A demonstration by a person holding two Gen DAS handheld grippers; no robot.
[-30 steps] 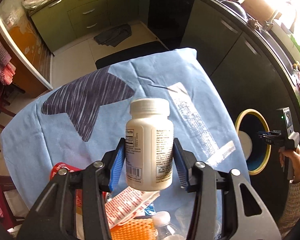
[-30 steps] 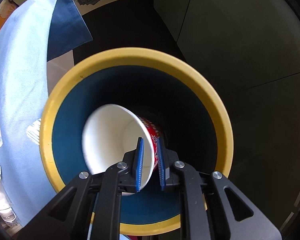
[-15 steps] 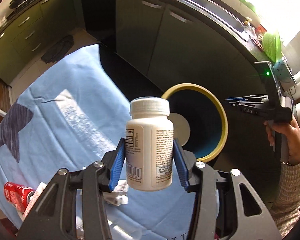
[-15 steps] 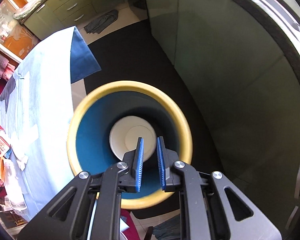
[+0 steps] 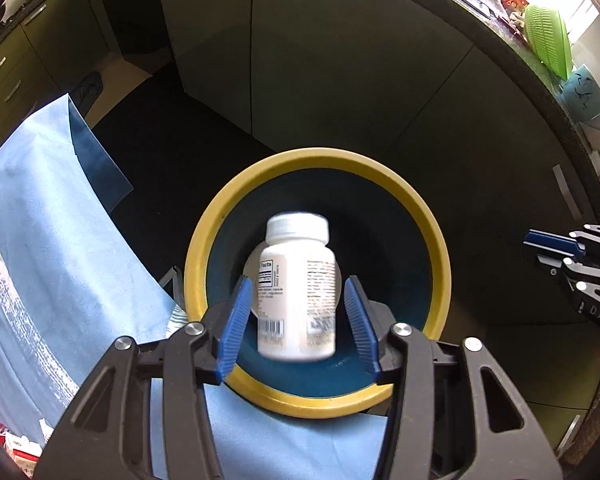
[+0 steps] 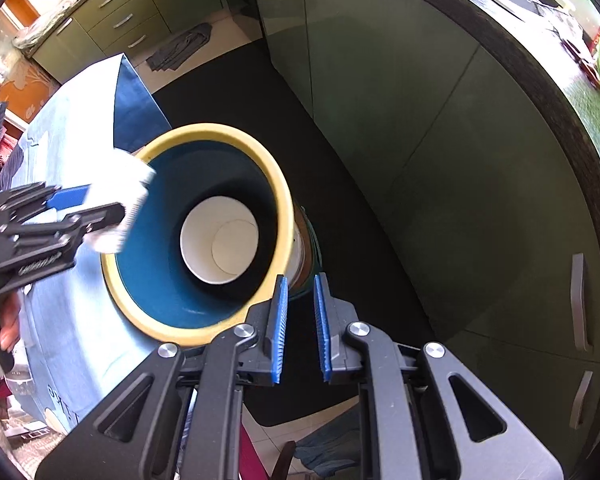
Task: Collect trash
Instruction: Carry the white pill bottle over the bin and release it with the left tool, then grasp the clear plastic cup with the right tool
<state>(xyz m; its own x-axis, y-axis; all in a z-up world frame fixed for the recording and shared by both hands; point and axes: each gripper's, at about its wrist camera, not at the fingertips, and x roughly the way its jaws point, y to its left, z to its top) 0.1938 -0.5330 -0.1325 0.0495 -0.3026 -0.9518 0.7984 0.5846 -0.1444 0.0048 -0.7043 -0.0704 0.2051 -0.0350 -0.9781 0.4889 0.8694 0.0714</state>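
Observation:
A white pill bottle (image 5: 296, 292) hangs blurred over the mouth of the yellow-rimmed blue bin (image 5: 316, 156). It sits between the jaws of my left gripper (image 5: 298, 284), which are opening; a gap shows on each side of the bottle. In the right wrist view the bottle (image 6: 120, 184) is a white blur at the bin's rim (image 6: 204, 130), by the left gripper (image 6: 100, 208). A white paper cup (image 6: 220, 240) lies at the bin's bottom. My right gripper (image 6: 300, 280) is beside the bin, jaws nearly together and empty.
The bin stands on a dark mat against the blue-clothed table (image 5: 40, 240). Dark cabinet doors (image 5: 340, 80) run behind it, under a counter with a green colander (image 5: 548, 36). More trash (image 5: 4, 440) lies on the table. A hand (image 6: 4, 320) holds the left gripper.
The left gripper swung from over the table to above the bin and its jaws parted from the bottle. The right gripper rose out of the bin and drew aside, cup left inside.

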